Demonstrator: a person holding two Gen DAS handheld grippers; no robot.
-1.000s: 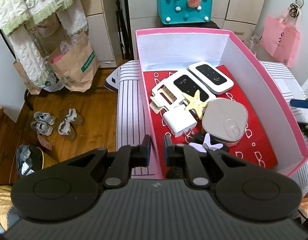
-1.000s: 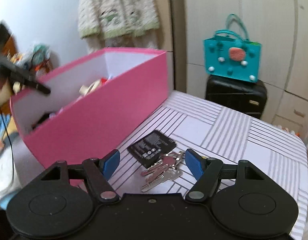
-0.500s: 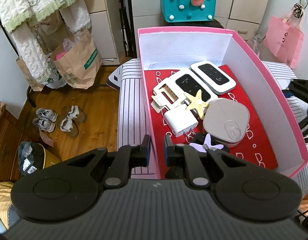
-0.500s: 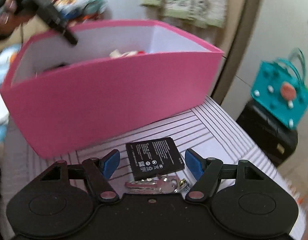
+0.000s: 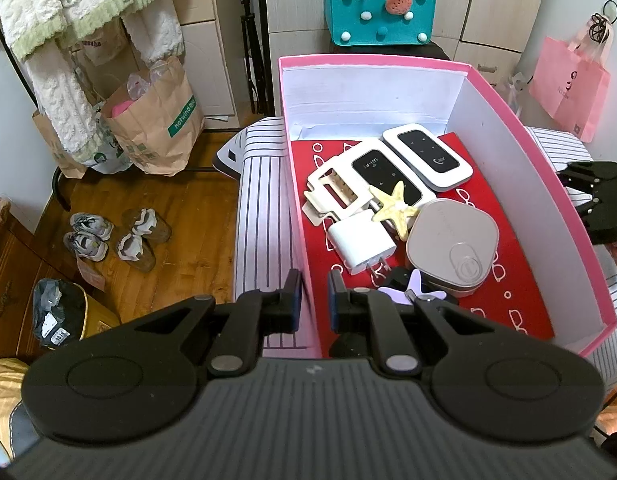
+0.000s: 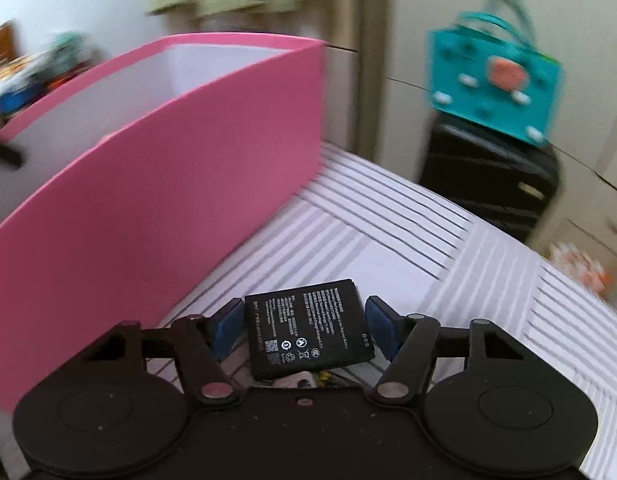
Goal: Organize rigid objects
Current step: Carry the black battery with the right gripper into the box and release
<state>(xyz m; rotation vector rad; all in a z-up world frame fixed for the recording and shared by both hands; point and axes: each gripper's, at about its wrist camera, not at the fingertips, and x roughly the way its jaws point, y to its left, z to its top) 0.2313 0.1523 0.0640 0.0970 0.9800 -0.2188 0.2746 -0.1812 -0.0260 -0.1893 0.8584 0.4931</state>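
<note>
Right gripper [image 6: 306, 326] is low over the striped cloth [image 6: 388, 248], fingers spread either side of the black battery [image 6: 308, 326], not touching it; the battery lies flat, label up, long axis pointing away between the fingers, just beside the pink box [image 6: 168, 184]. Left gripper [image 5: 311, 294] is pinched on the box's near-left wall. Inside the box sit two routers [image 5: 426, 156], a charger [image 5: 360, 240], a starfish [image 5: 394, 210] and a grey case [image 5: 454, 246].
</note>
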